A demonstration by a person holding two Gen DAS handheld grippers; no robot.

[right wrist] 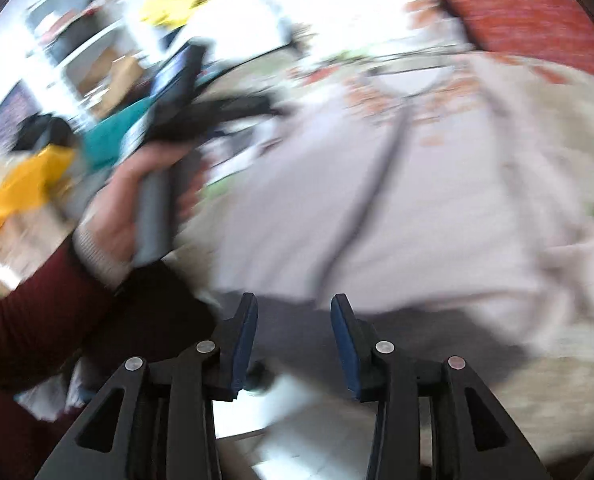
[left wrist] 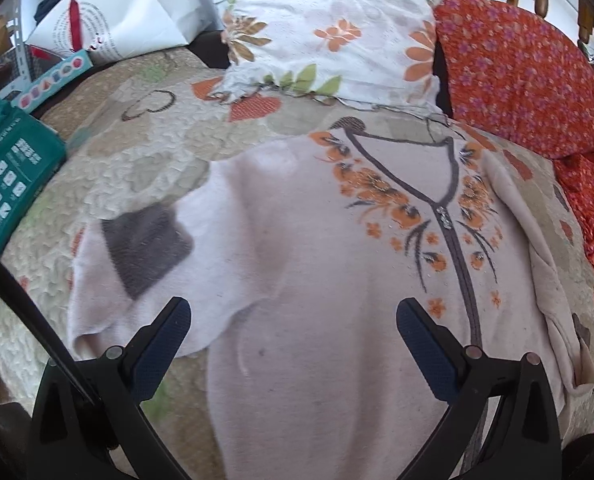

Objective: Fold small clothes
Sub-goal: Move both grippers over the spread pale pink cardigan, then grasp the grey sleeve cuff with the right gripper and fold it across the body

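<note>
On the quilted bed cover (left wrist: 137, 152), just below the floral pillow (left wrist: 329, 28), the pale top (left wrist: 297, 260) lay face up — one sleeve turned inward, body unfolded. Left gripper (left wrist: 293, 320) and right gripper (right wrist: 293, 312) both gaped, empty.

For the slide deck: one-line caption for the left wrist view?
Open left tongs hover over a pale floral top spread flat on the quilt.
</note>
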